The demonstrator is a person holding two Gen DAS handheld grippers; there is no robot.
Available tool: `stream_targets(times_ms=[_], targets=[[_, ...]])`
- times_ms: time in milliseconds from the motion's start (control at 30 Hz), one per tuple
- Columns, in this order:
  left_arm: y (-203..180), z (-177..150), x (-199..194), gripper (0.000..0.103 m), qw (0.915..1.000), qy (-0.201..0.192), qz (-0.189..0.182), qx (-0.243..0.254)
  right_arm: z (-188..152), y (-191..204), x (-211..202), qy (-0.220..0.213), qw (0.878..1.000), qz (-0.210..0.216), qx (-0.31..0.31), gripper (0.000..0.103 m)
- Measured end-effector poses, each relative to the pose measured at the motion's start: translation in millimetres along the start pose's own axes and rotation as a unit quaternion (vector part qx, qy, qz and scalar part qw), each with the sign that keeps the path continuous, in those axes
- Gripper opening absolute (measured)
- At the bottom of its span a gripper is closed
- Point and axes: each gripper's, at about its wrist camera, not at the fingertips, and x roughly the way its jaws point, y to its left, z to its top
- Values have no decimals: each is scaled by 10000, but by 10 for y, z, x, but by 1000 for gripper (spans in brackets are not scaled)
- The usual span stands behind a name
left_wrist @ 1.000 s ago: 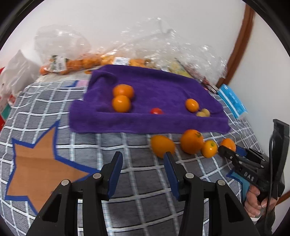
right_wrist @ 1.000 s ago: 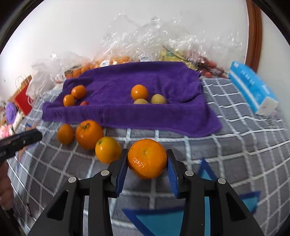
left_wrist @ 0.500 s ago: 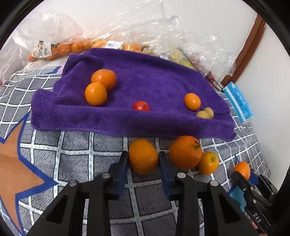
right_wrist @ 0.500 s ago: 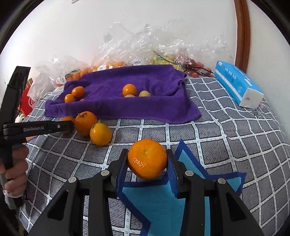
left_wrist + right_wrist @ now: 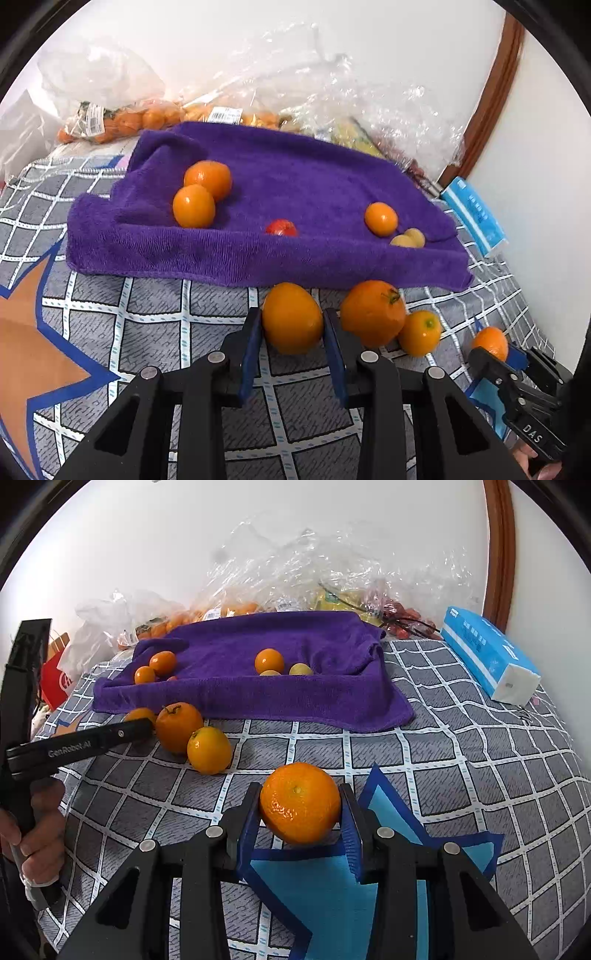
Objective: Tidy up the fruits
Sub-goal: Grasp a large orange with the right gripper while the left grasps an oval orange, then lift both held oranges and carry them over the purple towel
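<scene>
Left gripper (image 5: 293,332) first: its blue pads are pinching an oval orange fruit (image 5: 292,318) that sits on the grey checked bedcover (image 5: 155,306), just short of the near edge of the purple towel (image 5: 295,192). Those jaws have just been closing, and now the fruit is squeezed between them.

Right gripper (image 5: 300,814) has its jaws clamped on a round mandarin (image 5: 300,802), held over the bedcover where the blue star patch (image 5: 332,890) begins.

Just beside the left gripper's catch, to its right, a bigger stemmed orange (image 5: 372,313) rests on the cover, touching a smaller yellow-orange fruit (image 5: 420,333). Both lie along the towel's near edge, towards its right corner.

Onto the towel now. Near its left side, two oranges (image 5: 201,194) sit touching each other. Towards the middle of the near edge there's a small red fruit (image 5: 281,228), half hidden by the raised hem. Over by the right side, one small orange (image 5: 381,218) with two pale yellow fruits (image 5: 408,238) just in front of it.

Beyond the towel's far edge, against the wall, clear plastic bags (image 5: 332,92) are heaped up, some holding more orange fruit. Off the towel's right edge, a blue tissue pack (image 5: 487,657) lies on the cover.
</scene>
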Motion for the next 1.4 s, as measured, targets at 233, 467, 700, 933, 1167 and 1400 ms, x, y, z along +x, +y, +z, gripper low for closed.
stream_targets(times_ms=[233,467,700,933,1167,1400], targets=[[-22,-4,-81,31,9998,-195,7,30,-3,-38,-26,-71,10000,15,39,40],[-56,-27,-185,31,9992,-398,-8,88,-10,-44,-80,-185,9998,-55,102,40],[-56,-25,-281,31,9984,-529,-191,49,-2,-38,-147,-258,9993,-52,256,40],[-59,23,-381,31,9983,-566,-156,66,132,68,-282,-322,9990,108,298,40],[14,223,-721,31,9987,-507,-62,-2,521,142,-421,-620,9970,374,263,40],[126,542,-910,31,9975,-680,175,-64,930,215,-422,-907,9949,415,151,40]])
